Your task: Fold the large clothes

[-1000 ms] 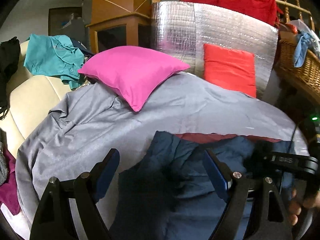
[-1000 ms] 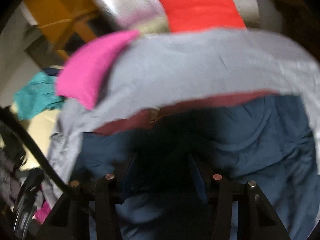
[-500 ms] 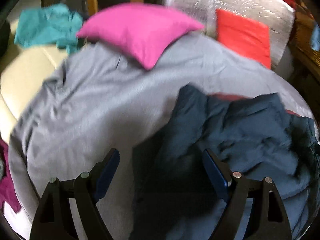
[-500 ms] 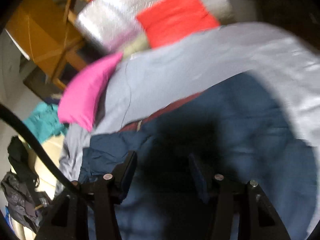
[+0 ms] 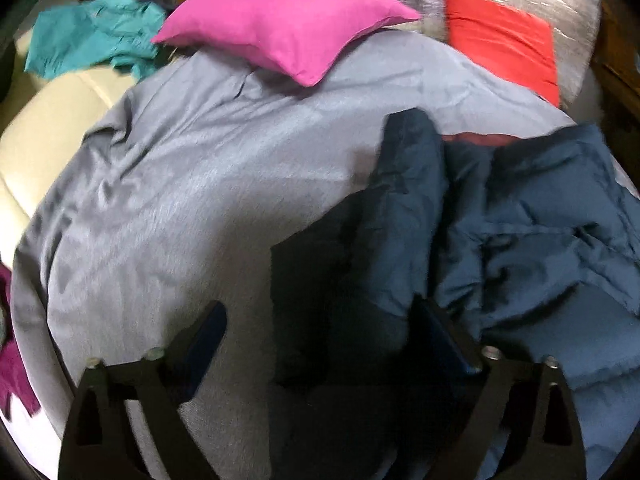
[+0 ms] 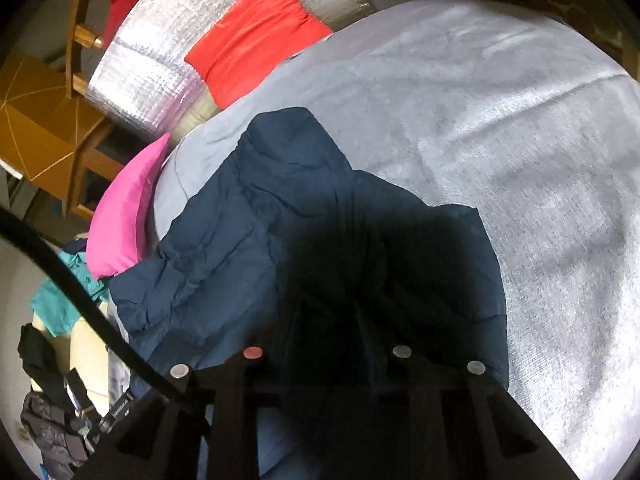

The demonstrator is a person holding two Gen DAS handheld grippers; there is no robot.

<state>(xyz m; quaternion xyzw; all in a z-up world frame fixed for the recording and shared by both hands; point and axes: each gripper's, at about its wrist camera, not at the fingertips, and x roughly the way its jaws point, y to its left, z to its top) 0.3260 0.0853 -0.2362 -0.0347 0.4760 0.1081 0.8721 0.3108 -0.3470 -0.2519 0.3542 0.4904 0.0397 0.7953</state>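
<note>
A: Where's the garment?

B: The navy padded jacket [image 5: 520, 220] lies crumpled on the grey sheet [image 5: 192, 184], toward the right and near side in the left wrist view; a dark red edge [image 5: 476, 139] shows along its far side; one sleeve-like part runs from the far end toward the near edge.

A: And the left gripper [image 5: 320, 336]?

B: Its fingers stand wide apart, above the sheet and the jacket's left part, nothing between them; the left finger [image 5: 204, 332] sits over grey cloth, the right one over navy cloth.

A: The right gripper [image 6: 326, 320]?

B: It is low over the jacket [image 6: 256, 216], in deep shadow; the fingers look narrow, but I cannot tell whether they pinch cloth or stand slightly apart.

A: What else is around?

B: A pink pillow [image 5: 280, 28] rests on the sheet's far side; right of it a red cushion [image 5: 504, 40] leans on a silver foil pad [image 6: 160, 76]; teal clothing [image 5: 92, 40] lies at far left on a cream sofa [image 5: 44, 120]; a magenta cloth [image 5: 12, 360] sits at near left; in the right wrist view a black cable [image 6: 80, 300] crosses the left side, with wooden furniture [image 6: 36, 120] beyond.
</note>
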